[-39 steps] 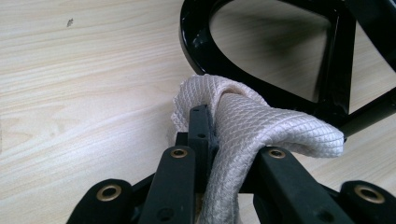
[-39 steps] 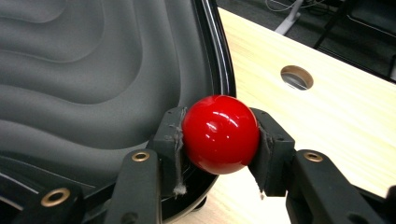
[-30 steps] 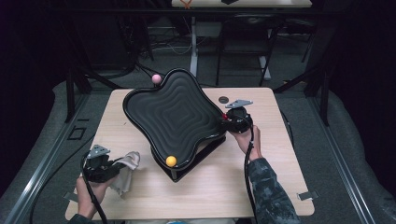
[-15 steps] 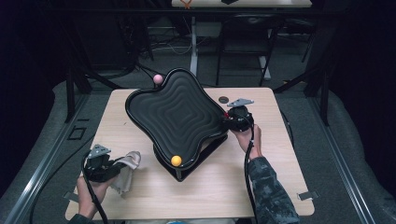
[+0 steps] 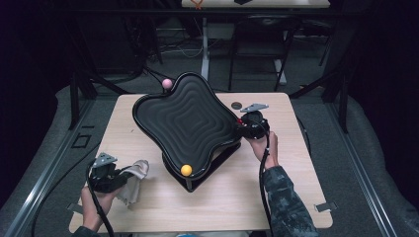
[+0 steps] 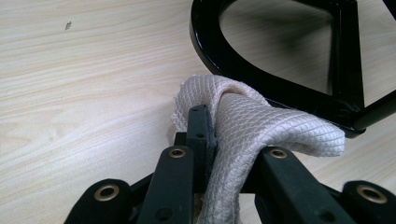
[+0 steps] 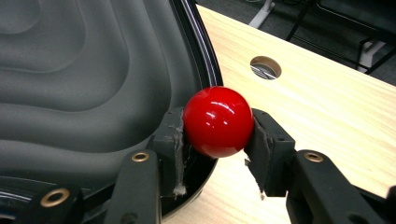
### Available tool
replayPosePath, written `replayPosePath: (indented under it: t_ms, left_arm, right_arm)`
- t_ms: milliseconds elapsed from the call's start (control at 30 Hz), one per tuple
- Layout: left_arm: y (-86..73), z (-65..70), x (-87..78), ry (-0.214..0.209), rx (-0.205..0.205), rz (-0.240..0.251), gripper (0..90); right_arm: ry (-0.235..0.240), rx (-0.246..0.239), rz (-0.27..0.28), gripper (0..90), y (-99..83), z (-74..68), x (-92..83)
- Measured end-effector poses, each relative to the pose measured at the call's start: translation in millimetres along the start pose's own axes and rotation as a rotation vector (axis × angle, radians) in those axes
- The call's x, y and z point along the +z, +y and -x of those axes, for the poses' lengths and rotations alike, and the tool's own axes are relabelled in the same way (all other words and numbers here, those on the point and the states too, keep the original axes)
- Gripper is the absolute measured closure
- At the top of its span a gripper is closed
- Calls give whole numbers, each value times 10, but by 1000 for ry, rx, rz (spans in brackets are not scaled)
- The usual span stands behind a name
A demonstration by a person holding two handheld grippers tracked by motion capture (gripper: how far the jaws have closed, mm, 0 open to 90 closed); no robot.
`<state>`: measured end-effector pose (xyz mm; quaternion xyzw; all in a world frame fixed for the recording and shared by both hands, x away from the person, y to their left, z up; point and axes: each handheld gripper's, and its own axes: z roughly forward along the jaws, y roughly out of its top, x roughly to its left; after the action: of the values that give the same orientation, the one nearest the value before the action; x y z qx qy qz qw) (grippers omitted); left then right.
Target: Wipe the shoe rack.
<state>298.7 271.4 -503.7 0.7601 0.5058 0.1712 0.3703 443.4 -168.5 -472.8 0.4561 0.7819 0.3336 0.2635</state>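
We see one pale wooden surface (image 5: 148, 207) carrying one large black wavy-edged tray with ridged rings (image 5: 185, 118), tilted on one black frame stand (image 6: 280, 79) so its near corner dips low. We count three small knobs or balls at the tray's rim: one pink at the far corner (image 5: 167, 83), one orange at the near corner (image 5: 186, 170), one glossy red at the right corner (image 7: 218, 121). One round hole (image 7: 265, 67) pierces the surface beyond the red one.

Our right gripper (image 7: 217, 133) has its fingers (image 7: 268, 140) partly closed on the red ball, one pad each side, the tray's rim just left of it. Our left gripper (image 6: 229, 135) lies near-left, fingers almost fully closed on one folded off-white waffle-weave cloth (image 6: 261, 126).

The relation that matters: the tray's ridged face lies far and right of the cloth, the stand's bar just beyond it, so we judge the left hand must lift and carry the cloth up over the rim while the right steadies the tray.
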Motion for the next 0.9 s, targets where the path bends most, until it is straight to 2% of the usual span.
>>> replayPosePath:
  t_ms: [100, 167, 400, 700, 767, 833, 900]
  left_arm:
    - [8, 14, 9, -1, 4, 0, 803]
    - [16, 28, 16, -3, 7, 2, 803]
    - [36, 62, 50, -9, 21, -3, 803]
    - [45, 64, 47, -11, 21, 0, 801]
    - [47, 65, 53, -13, 23, -3, 799]
    - [50, 72, 59, -13, 24, -3, 797]
    - [53, 72, 58, -14, 31, -7, 797]
  right_arm:
    - [-2, 0, 11, 594, 5, 19, 26]
    - [19, 17, 19, 595, 1, 48, 44]
    - [29, 17, 36, 595, 22, 111, 109]
    - [8, 22, 52, 589, 32, 143, 159]
    - [7, 26, 41, 518, 27, 144, 155]
    - [41, 45, 37, 446, 10, 161, 148]
    - [56, 57, 33, 375, 1, 161, 123]
